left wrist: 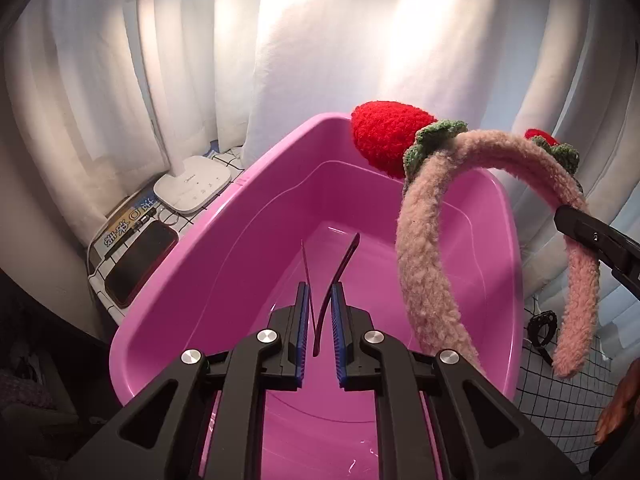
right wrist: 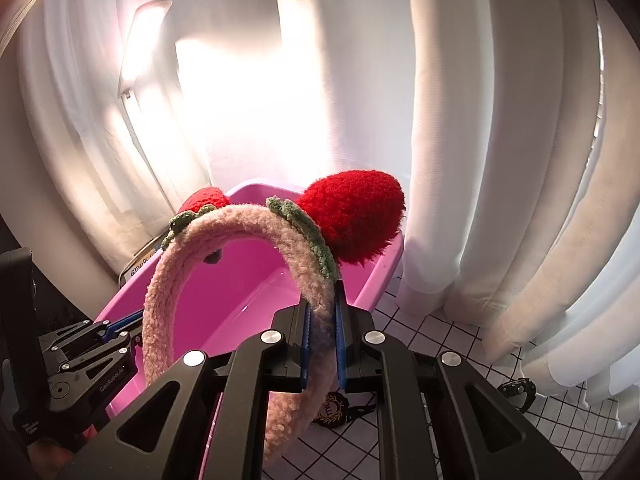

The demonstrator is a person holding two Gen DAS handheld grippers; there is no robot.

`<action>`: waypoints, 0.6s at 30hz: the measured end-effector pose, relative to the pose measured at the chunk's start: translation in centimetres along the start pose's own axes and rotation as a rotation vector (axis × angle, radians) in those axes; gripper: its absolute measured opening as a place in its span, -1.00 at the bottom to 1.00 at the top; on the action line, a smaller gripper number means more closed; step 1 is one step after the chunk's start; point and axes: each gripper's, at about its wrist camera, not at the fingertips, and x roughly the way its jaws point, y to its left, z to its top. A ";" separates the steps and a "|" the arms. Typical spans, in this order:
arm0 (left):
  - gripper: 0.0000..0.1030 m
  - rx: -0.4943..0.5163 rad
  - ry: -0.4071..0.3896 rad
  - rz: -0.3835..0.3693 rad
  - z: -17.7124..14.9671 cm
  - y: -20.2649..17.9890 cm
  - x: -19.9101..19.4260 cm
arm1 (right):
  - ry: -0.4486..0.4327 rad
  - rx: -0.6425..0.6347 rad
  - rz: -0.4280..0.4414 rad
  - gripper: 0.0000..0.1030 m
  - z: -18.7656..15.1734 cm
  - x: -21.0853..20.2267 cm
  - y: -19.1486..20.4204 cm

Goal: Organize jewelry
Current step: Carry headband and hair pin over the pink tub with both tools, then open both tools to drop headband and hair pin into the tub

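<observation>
A pink fuzzy headband with red knitted strawberries hangs over the right side of the pink plastic bin. My right gripper is shut on one arm of the fuzzy headband; in the left wrist view only its fingertip shows, on that band. My left gripper hovers over the bin's inside, shut on a thin dark maroon headband whose two slim arms stick up between the pads. In the right wrist view the left gripper shows at the left, beside the bin.
White curtains hang behind the bin. A white lamp base and a dark phone lie left of it. On the white grid cloth to the right lie a black clip and a round black tag. A hand shows at the right edge.
</observation>
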 end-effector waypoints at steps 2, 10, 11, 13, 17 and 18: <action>-0.74 -0.016 0.032 0.012 -0.1 0.8 0.9 | 0.036 -0.027 0.000 -0.80 0.2 1.7 1.5; 0.36 -0.038 0.119 0.045 -0.6 2.5 2.7 | 0.175 -0.057 -0.018 -0.02 0.9 6.0 3.2; 0.54 -0.041 0.107 0.046 -0.6 2.7 2.5 | 0.169 -0.055 -0.024 -0.01 0.9 5.9 3.1; 0.54 -0.036 0.096 0.054 -0.6 2.7 2.2 | 0.152 -0.057 -0.051 0.08 1.0 5.6 3.0; 0.56 -0.048 0.105 0.051 -0.7 2.9 2.2 | 0.142 -0.047 -0.045 0.08 1.3 5.4 2.7; 0.56 -0.051 0.105 0.051 -0.7 2.9 2.2 | 0.140 -0.043 -0.044 0.08 1.3 5.3 2.7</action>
